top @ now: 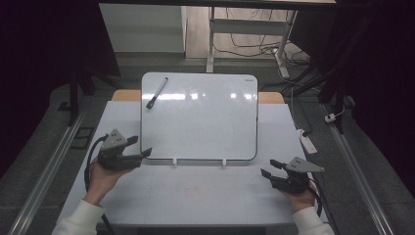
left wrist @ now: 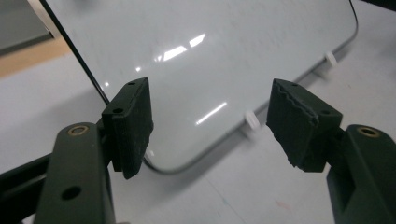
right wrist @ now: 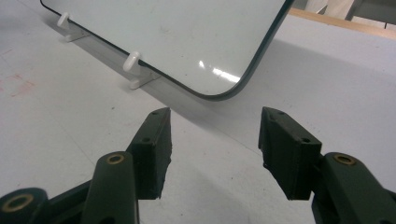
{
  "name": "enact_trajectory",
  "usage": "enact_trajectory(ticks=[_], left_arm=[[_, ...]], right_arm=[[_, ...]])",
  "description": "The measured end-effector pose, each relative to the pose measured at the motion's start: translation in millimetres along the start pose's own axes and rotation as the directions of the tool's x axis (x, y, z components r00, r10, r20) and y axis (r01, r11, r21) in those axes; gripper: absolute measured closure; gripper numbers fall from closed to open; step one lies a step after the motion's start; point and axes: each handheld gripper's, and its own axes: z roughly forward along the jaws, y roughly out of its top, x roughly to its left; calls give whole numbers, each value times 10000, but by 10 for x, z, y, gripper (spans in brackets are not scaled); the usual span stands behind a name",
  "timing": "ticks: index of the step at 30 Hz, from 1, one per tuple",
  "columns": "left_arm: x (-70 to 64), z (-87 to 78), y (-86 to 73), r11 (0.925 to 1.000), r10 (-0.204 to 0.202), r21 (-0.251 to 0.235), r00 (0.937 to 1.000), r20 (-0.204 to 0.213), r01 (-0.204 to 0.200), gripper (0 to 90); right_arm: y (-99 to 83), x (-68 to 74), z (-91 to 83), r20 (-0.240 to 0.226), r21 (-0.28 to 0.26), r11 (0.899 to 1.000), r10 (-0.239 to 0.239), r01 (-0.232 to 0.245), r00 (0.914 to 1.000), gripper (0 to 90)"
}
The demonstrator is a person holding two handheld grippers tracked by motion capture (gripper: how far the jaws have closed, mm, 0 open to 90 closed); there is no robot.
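Whiteboard (top: pixel 205 122) leans on two white clips at the middle of the table (top: pixel 195 196), a marker (top: pixel 156 93) stuck near its top left corner; left gripper (top: pixel 139 147) hovers by its lower left corner, fingers apart; right gripper (top: pixel 270 169) rests low by the lower right corner, fingers apart and empty; the marker's cap end is too small to make out.

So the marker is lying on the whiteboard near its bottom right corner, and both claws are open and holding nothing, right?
Not quite. The marker lies near the top left corner of the whiteboard, not the bottom right; the high view shows it. The rest holds: the left claw and the right claw are both open and hold nothing.
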Motion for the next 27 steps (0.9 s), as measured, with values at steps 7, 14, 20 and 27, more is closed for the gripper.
enact_trajectory(ticks=[7, 14, 20, 27], left_arm=[[-77, -120, -365, 9988, -446, 222, 9987, 235, 441, 312], [-129, -160, -628, 9955, -827, 490, 9959, 367, 808, 308], [-119, -188, -691, 9938, -1017, 474, 9945, 240, 1005, 308], [-125, -160, -696, 9937, -983, 560, 9948, 254, 968, 308]], right_arm=[[-7, -30, 13, 74, 51, 10000, -19, 19, 10000, 443], [-17, -55, 5, 173, 83, 10000, -14, 12, 9998, 443], [-15, -57, -6, 161, 41, 10000, -7, 6, 9999, 444], [-3, -60, -20, 139, -100, 9999, -83, 85, 9999, 444]])
